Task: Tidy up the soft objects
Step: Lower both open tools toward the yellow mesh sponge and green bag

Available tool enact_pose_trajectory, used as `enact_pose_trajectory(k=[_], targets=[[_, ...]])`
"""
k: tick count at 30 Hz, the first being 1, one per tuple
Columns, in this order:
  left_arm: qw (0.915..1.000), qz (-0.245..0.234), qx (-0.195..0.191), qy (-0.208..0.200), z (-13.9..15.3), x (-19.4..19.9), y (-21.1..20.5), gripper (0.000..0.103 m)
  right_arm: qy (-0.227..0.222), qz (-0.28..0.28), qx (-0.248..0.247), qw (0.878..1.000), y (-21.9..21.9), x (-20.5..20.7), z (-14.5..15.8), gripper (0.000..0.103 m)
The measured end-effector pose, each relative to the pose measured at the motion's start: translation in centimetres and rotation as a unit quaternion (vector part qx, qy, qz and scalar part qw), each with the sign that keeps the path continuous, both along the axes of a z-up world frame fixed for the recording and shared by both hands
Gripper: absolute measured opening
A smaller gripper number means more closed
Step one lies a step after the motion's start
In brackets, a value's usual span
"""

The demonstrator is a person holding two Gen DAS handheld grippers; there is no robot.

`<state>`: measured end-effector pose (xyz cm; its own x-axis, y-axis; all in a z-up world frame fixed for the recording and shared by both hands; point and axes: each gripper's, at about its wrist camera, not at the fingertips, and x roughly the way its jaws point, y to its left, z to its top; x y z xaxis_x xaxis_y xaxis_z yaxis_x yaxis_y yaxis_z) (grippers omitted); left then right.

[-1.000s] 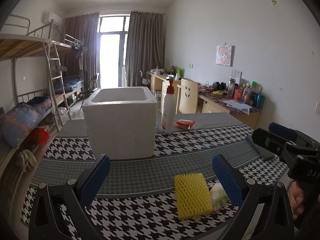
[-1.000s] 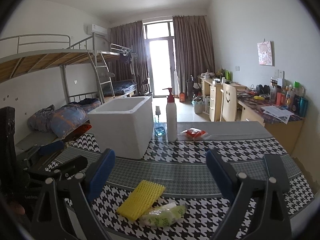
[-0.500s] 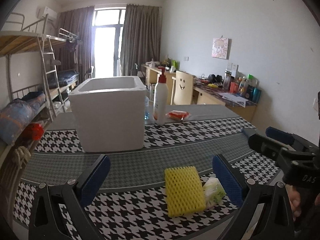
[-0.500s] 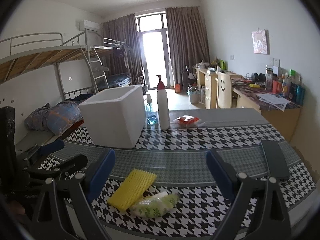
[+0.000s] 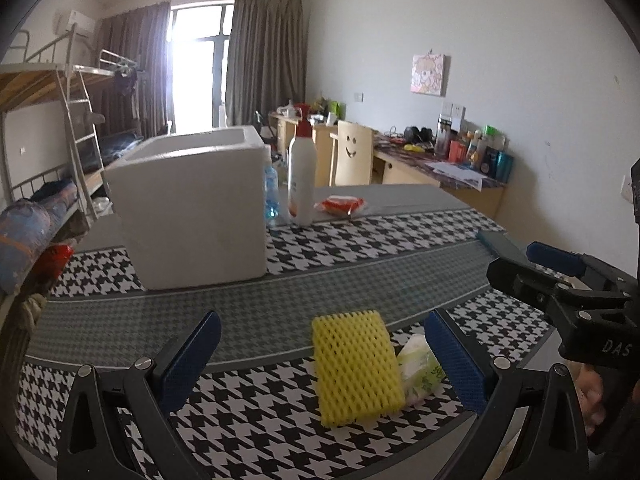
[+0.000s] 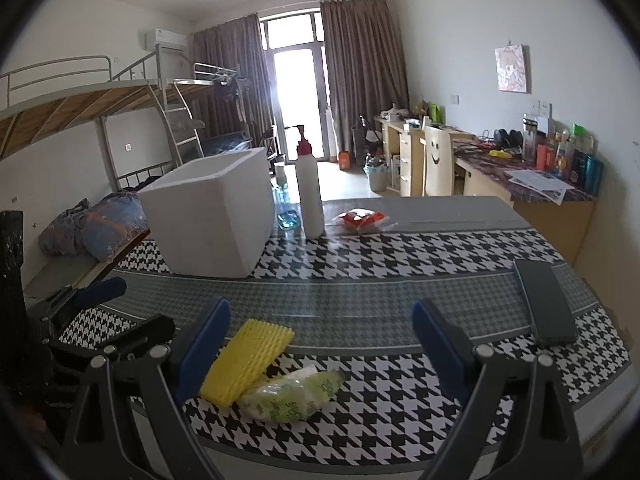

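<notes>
Yellow foam net [image 5: 356,366], white box [image 5: 192,216], black-and-white houndstooth tablecloth [image 5: 260,420].

This is a student dormitory room. A metal bunk bed [image 6: 92,92] with a ladder [image 6: 182,128] lines one wall, bedding bundled on the lower level. Wooden desks [image 6: 532,188] along the opposite wall carry bottles, papers and headphones, with a smiley-face chair [image 6: 438,164] pushed in. Heavy curtains [image 6: 360,68] frame a balcony door [image 6: 298,92], an air conditioner [image 6: 162,40] hangs above, and a cartoon picture [image 6: 513,69] decorates the wall.
</notes>
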<state>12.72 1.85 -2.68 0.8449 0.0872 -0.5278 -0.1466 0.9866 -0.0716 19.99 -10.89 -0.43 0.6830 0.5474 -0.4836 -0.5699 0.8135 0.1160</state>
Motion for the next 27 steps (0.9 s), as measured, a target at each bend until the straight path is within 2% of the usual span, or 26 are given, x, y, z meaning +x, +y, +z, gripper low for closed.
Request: enact_pose_trajectory(k=[17,27], targets=[[0.9976,-0.015,-0.025,0.062,-3.4,2.5,0.3,0.102,0.056,-0.005,-0.022,0.998,-0.4,1.1,-3.5,0.094],[0.9947,-0.019,-0.046,0.09,-4.9,3.6,0.8,0.102,0.074,-0.015,-0.023,0.997,-1.0,1.8,-4.4,0.094]])
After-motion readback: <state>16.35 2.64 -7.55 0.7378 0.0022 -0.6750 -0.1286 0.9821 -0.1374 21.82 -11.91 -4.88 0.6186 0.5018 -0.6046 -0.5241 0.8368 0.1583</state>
